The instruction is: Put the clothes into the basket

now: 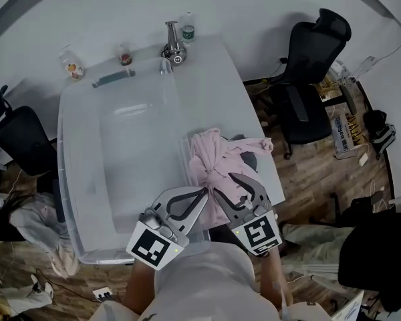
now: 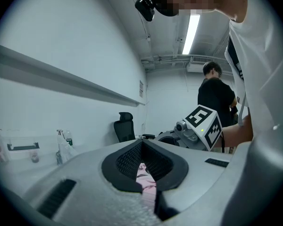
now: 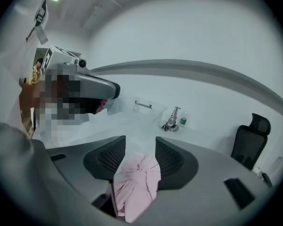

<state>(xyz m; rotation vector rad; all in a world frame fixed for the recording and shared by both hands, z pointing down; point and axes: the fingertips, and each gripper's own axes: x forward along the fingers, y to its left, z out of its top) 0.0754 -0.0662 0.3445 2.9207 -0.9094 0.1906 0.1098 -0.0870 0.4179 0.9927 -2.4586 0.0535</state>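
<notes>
Pink and crumpled in the head view: garment (image 1: 217, 159) heaped on the white table (image 1: 220, 72), up against the right rim of the clear basket (image 1: 87, 179), none of it inside yet. Left gripper (image 1: 204, 192) at the heap's near left edge, right gripper (image 1: 222, 183) just beside it over the near end of the cloth. Next, the left gripper view: jaws closed tip to tip, a strip of pink showing through the gap behind the tips; cannot tell whether a fold is nipped there. Last, the right gripper view: jaws parted, a knotted wad of the pink cloth lying between the pads, not squeezed. Judged light, limp and floppy, nothing to break and hardly slippery, but apt to trail loose ends and catch on the basket rim. Best taken at the thick bunched middle, deep between the pads, with a second hold on a far fold to lift the loose ends clear.
</notes>
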